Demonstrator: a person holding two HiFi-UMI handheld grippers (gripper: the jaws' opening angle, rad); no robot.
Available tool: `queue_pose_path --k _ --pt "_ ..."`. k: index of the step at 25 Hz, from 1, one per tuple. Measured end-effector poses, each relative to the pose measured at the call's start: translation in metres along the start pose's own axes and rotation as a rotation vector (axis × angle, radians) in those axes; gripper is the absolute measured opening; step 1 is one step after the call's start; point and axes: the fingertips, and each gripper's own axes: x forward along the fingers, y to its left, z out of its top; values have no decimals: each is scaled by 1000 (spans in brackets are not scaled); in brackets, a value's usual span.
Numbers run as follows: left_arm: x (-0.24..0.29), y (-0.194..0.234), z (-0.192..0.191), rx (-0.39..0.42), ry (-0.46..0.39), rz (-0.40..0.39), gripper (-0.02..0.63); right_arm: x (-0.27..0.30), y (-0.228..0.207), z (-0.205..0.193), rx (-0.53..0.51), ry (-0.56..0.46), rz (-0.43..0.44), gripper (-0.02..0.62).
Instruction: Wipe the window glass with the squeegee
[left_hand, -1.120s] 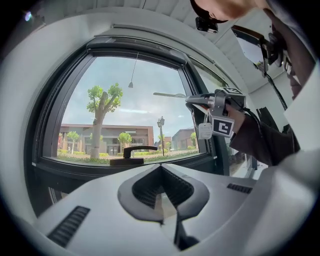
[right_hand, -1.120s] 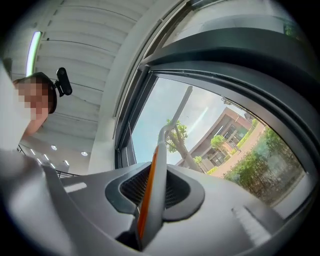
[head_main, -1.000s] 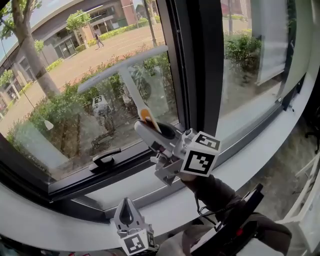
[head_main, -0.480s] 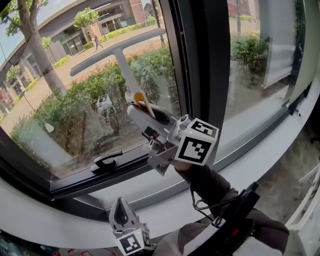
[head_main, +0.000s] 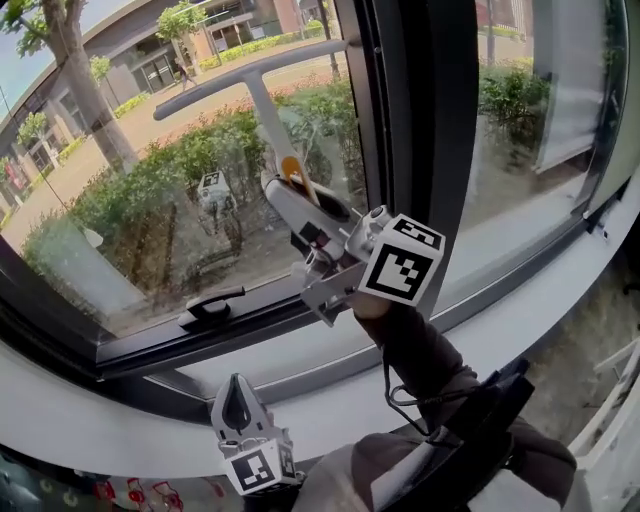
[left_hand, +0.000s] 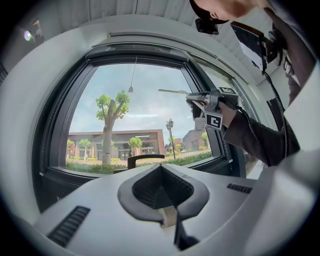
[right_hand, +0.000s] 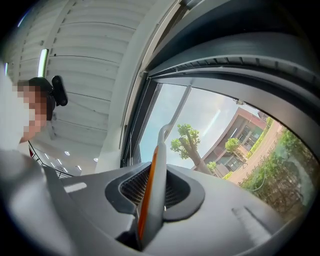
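Note:
A squeegee with a white T-shaped blade (head_main: 262, 72) lies against the window glass (head_main: 140, 200) high up. Its grey handle with an orange stripe (right_hand: 151, 192) runs down into my right gripper (head_main: 292, 195), which is shut on it. In the right gripper view the handle stands between the jaws of the right gripper (right_hand: 152, 187), and the blade (right_hand: 177, 110) rises beyond. My left gripper (head_main: 238, 398) hangs low by the sill, shut with nothing in it. The left gripper view shows the left gripper (left_hand: 162, 192) pointing at the window, with the squeegee (left_hand: 172, 91) far up at right.
A black window handle (head_main: 210, 305) sits on the lower sash. A thick dark mullion (head_main: 400, 120) stands right of the pane. The white sill (head_main: 90, 430) runs along the bottom. A sleeve (head_main: 420, 360) and a dark bag lie below.
My right gripper has lifted, and the squeegee blade has slid up the glass toward the top of the pane. The left gripper has stayed low near the sill.

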Motion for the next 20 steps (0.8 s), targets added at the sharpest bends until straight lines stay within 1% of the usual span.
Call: queue_pose_path --k 2,4,6,7,9,11,13,15,20 --pt "6 -3 3 15 5 -23 0 0 2 3 -28 8 5 55" --pt "22 -4 10 60 -2 -52 0 2 2 9 -88 8 15 55" --pt "39 -4 12 109 15 -63 0 2 -4 14 -132 10 20 55" --pt "47 -4 13 109 26 -62 0 2 -6 16 -144 11 23 55" --pt "57 -7 19 55 20 -57 0 2 -8 18 -139 13 32 55" --pt "64 -13 24 -16 -7 -65 0 3 -6 14 -105 12 39 55" --pt "66 -14 20 -54 -4 -73 0 4 -4 9 -78 13 43 55" --pt "65 -13 19 -65 -1 -70 0 5 -2 5 -68 16 42 55" --pt "65 -17 23 -63 -14 -82 0 3 -5 1 -61 22 36 55"
